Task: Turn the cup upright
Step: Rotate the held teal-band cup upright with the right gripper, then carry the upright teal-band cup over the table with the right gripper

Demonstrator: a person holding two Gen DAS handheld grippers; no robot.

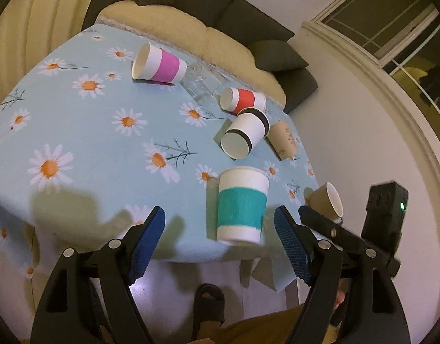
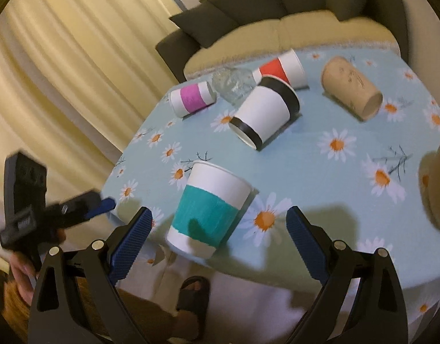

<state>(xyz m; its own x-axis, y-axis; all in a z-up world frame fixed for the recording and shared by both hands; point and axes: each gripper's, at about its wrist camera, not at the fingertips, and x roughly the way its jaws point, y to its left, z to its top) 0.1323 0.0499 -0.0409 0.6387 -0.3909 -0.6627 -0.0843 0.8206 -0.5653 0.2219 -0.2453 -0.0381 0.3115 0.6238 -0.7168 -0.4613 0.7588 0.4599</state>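
A white paper cup with a teal band (image 1: 241,205) (image 2: 209,207) stands upright near the table's front edge, mouth up. My left gripper (image 1: 220,223) is open and empty, just in front of it. My right gripper (image 2: 218,226) is open and empty, its fingers on either side of the cup's base without touching. Cups on their sides: pink band (image 1: 159,63) (image 2: 192,97), red band (image 1: 242,100) (image 2: 281,68), black bands (image 1: 245,134) (image 2: 265,111), plain brown (image 1: 284,140) (image 2: 351,87). A tan cup (image 1: 327,200) (image 2: 437,189) lies at the right edge.
A clear glass (image 1: 202,83) (image 2: 234,83) lies on its side between the pink and red cups. The table has a blue daisy cloth (image 1: 105,143) (image 2: 334,172). A sofa (image 1: 220,28) (image 2: 277,14) stands behind it. A sandalled foot (image 1: 208,309) shows below.
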